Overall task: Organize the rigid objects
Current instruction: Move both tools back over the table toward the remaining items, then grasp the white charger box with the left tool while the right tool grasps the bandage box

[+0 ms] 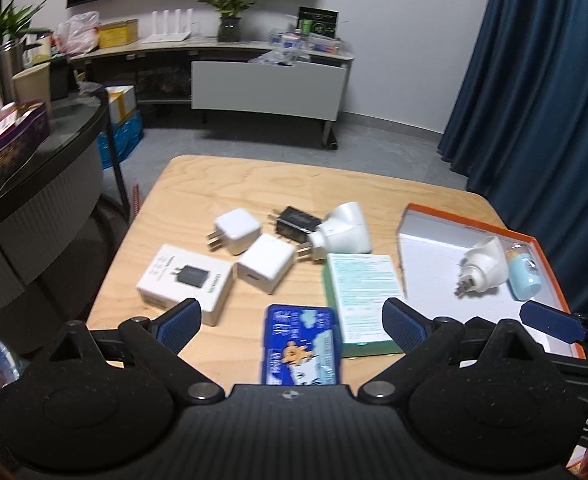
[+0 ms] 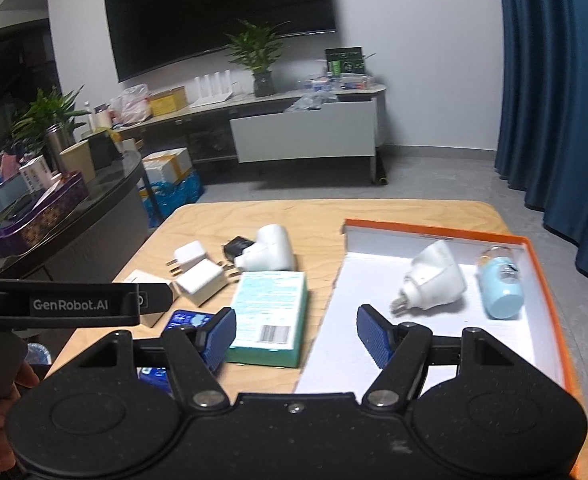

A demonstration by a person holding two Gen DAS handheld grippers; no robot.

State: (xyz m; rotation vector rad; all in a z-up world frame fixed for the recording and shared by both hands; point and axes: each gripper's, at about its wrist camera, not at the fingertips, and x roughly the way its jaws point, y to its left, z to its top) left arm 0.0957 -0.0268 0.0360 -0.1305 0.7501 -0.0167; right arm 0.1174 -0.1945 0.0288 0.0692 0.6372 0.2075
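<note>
Left wrist view shows the left gripper (image 1: 290, 320) spread empty above the blue tin (image 1: 301, 345), likely the next pick, while the right gripper (image 2: 294, 334), also released, hovers between teal box (image 2: 268, 312) and orange tray (image 2: 550, 280).

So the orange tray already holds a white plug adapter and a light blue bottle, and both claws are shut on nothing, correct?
Not quite. Both claws are open, not shut: left claw, right claw, as each wrist view shows. The rest holds: the orange tray has the white plug adapter and the light blue bottle inside.
</note>
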